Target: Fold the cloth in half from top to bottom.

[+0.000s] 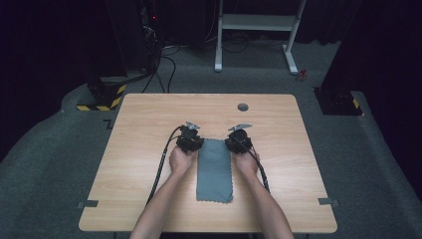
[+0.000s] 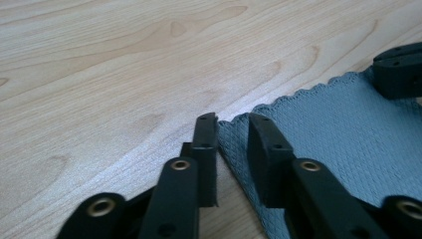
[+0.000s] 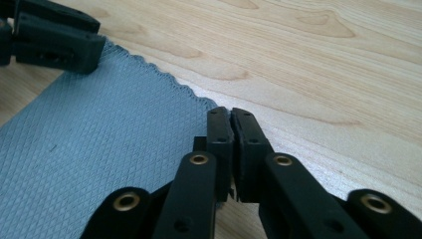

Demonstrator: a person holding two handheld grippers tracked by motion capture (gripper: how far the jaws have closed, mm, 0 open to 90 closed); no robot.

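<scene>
The right gripper (image 3: 232, 117) pinches the grey cloth (image 3: 99, 144) at one far corner; the left gripper (image 2: 233, 124) stands narrowly open around the other and should close before both lift evenly.

Light wood-grain table (image 1: 144, 199), grey scallop-edged cloth (image 1: 215, 172) flat at its centre, round grommet (image 1: 243, 106) near far edge

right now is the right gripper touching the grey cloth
Touching. In the right gripper view the right gripper has its jaws pressed together right at the scalloped corner of the grey cloth, with no gap between them.
</scene>
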